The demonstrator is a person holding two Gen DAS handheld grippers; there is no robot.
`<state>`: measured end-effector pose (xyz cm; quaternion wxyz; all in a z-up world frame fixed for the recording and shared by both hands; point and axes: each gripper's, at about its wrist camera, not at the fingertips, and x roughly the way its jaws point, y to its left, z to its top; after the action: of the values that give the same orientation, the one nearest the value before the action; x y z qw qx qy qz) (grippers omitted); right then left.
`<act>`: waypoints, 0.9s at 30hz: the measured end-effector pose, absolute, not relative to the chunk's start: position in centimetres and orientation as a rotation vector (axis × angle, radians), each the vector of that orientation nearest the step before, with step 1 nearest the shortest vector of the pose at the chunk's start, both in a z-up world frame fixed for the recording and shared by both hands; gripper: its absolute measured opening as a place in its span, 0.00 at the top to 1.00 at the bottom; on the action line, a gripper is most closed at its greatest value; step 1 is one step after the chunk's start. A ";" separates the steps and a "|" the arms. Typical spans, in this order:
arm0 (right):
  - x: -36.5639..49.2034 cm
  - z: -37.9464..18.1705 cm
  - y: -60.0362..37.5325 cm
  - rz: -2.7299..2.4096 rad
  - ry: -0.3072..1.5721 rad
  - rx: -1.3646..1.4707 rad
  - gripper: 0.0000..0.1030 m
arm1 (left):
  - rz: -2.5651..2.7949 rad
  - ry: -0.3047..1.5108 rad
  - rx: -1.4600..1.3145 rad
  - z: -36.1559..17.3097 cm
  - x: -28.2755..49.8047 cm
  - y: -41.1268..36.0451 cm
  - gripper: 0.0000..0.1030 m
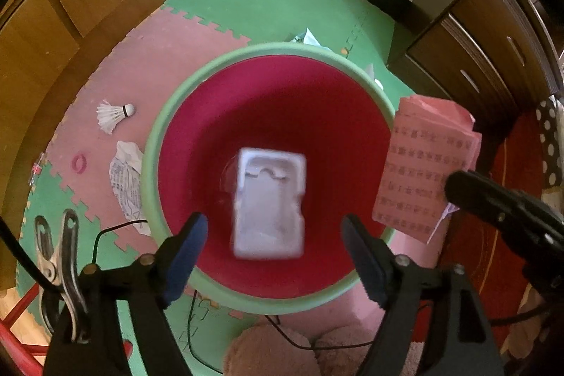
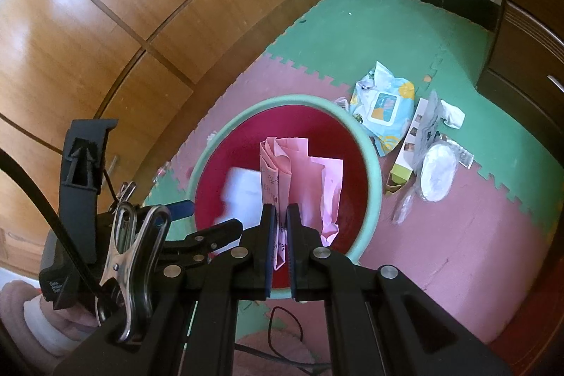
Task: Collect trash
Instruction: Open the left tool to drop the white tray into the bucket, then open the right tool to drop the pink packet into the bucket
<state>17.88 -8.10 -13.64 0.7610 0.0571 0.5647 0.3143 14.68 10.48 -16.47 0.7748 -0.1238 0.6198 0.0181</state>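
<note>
A round basin with a green rim (image 1: 158, 129) and a red inside stands on the foam floor mat. A white plastic tray (image 1: 269, 199), blurred, is inside the basin's mouth. It lies between and below the fingers of my left gripper (image 1: 274, 219), which is open and does not touch it. My right gripper (image 2: 278, 210) is shut on a folded pink printed paper (image 2: 299, 171) and holds it upright over the basin (image 2: 373, 171). In the left wrist view the same pink paper (image 1: 423, 164) hangs at the basin's right rim. The white tray (image 2: 239, 192) shows behind the paper.
Left of the basin lie a shuttlecock (image 1: 112, 115), a crumpled printed sheet (image 1: 127, 182) and a pink hair ring (image 1: 79, 163). To its right lie a wet-wipes pack (image 2: 384, 104), a slim box (image 2: 409, 147) and clear packaging (image 2: 435, 178). Wooden cabinets (image 2: 105, 23) and dark drawers (image 1: 476, 59) border the mat.
</note>
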 end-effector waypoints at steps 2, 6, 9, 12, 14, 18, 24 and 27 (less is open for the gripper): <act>17.9 -13.7 -7.9 0.684 1.231 0.122 0.93 | 0.044 1.338 -0.264 -16.4 14.6 10.6 0.14; 17.9 -13.8 -7.5 0.687 1.234 0.117 0.93 | 0.047 1.334 -0.268 -16.4 14.5 10.9 0.14; 17.8 -13.8 -7.1 0.692 1.236 0.115 0.93 | 0.050 1.331 -0.272 -16.3 14.4 11.1 0.14; 17.8 -13.9 -6.9 0.699 1.237 0.118 0.92 | 0.055 1.328 -0.277 -16.2 14.3 11.4 0.14; 17.8 -13.8 -6.8 0.704 1.235 0.123 0.91 | 0.057 1.326 -0.280 -16.1 14.3 11.6 0.14; 17.9 -13.8 -6.6 0.716 1.233 0.144 0.87 | 0.065 1.317 -0.285 -15.8 14.1 12.2 0.14; 18.0 -13.8 -6.4 0.707 1.227 0.159 0.76 | 0.075 1.313 -0.296 -15.8 13.9 13.1 0.14; 18.0 -13.7 -6.2 0.699 1.225 0.158 0.75 | 0.075 1.313 -0.295 -15.8 13.9 13.3 0.14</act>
<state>18.01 -6.25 -13.74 0.7586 0.0724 0.5625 0.3209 13.92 13.27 -15.76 0.7814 -0.1364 0.6079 0.0347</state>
